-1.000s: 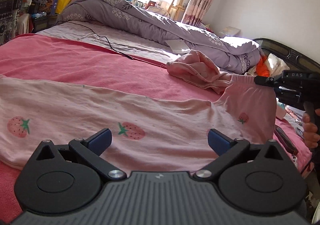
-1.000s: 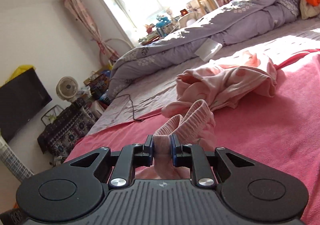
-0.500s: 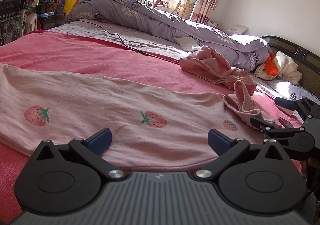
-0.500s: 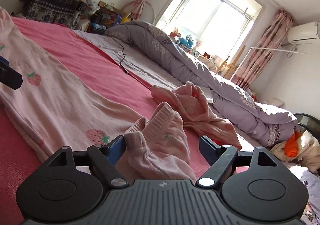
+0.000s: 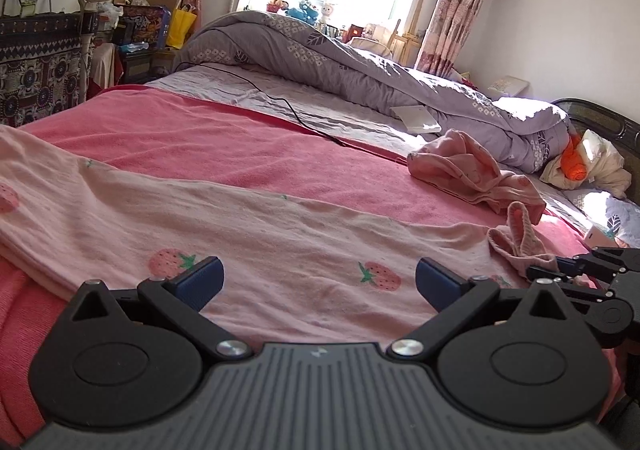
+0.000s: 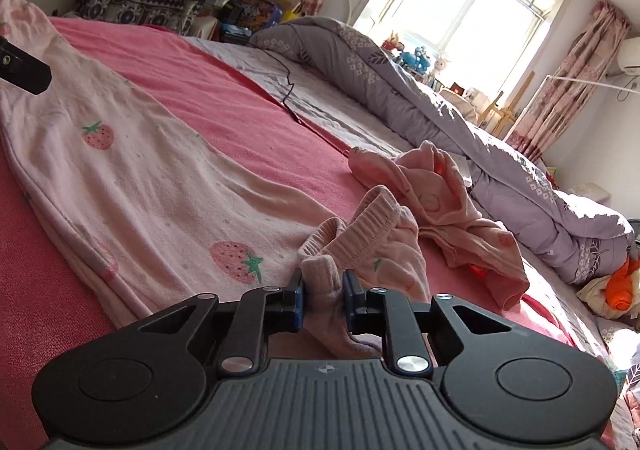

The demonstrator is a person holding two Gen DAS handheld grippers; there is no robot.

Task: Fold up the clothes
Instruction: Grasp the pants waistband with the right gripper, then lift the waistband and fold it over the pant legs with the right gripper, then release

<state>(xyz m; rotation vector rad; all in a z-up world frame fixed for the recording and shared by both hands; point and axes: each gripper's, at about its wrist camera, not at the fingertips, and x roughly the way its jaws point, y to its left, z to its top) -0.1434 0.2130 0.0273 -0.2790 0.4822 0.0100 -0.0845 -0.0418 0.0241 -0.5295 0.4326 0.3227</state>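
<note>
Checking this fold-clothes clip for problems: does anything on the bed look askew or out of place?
The strawberry-print pants lie flat except the waistband, which is bunched up; the right gripper is closing on it. A second pink garment sits crumpled by the purple quilt. The left gripper is open, empty.

trousers [image 5: 248, 234] on blanket [image 5: 224, 145], quilt [image 5: 360, 77] behind

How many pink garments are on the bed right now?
2. The strawberry trousers lie flat on the pink blanket, waistband in the closing right gripper; a crumpled pink garment sits beyond. More may be hidden.
</note>
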